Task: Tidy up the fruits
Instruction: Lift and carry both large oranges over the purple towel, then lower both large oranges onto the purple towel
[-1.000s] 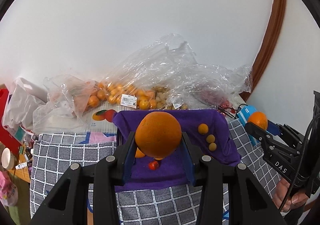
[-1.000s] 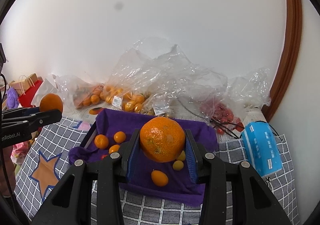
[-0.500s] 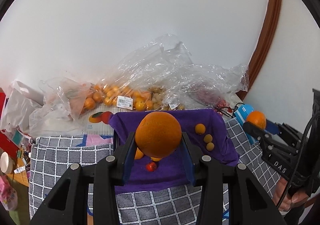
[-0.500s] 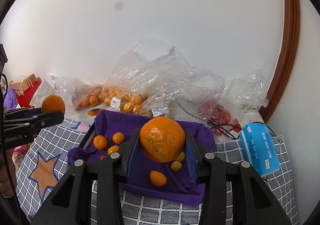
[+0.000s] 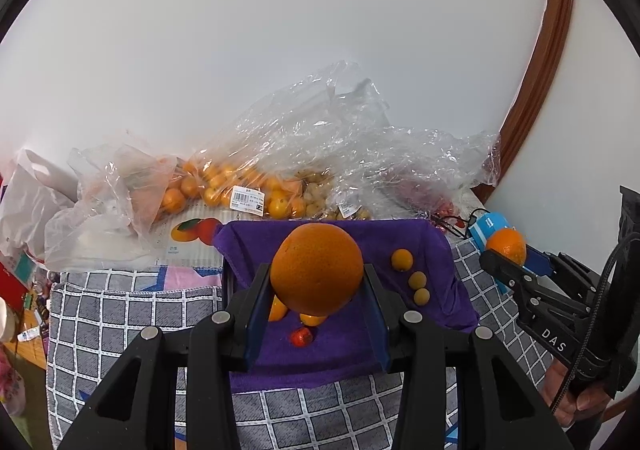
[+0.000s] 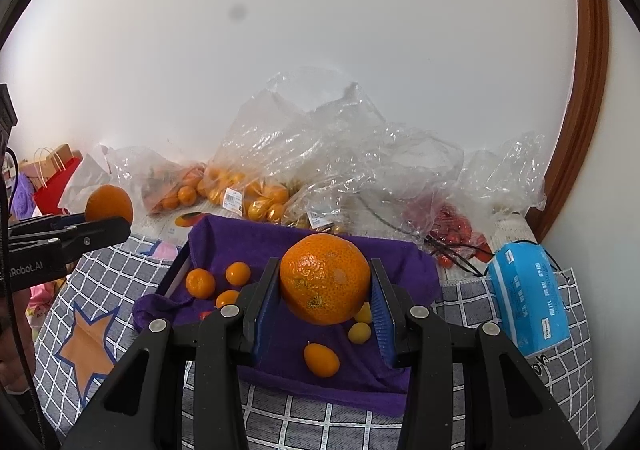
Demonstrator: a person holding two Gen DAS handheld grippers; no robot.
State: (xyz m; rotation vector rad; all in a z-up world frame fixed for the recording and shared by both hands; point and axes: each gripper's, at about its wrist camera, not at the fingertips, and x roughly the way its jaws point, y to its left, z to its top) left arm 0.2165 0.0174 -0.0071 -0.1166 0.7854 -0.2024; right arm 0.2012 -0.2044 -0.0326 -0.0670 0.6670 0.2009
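Observation:
My left gripper [image 5: 317, 270] is shut on a large smooth orange [image 5: 316, 266] and holds it above a purple cloth-lined tray [image 5: 448, 270]. My right gripper [image 6: 325, 280] is shut on a large speckled orange [image 6: 325, 277], also above the purple tray [image 6: 408, 266]. Small kumquats [image 5: 401, 259] and a red cherry tomato [image 5: 301, 337] lie on the cloth. Small oranges [image 6: 200, 283] and yellow kumquats [image 6: 321, 359] show in the right wrist view. The other gripper shows at each view's edge, the right one [image 5: 505, 250] and the left one [image 6: 108, 210].
Clear plastic bags of small oranges [image 5: 240, 190] and red tomatoes [image 6: 452, 228] lie against the white wall behind the tray. A blue tissue pack [image 6: 528, 298] lies to the right. A grey checked cloth [image 5: 120, 314] covers the table. Red paper bags [image 6: 52, 186] stand far left.
Both grippers have drawn back and risen slightly with their oranges; the tray and bags look a little lower and farther in both views. Both grips are unchanged.

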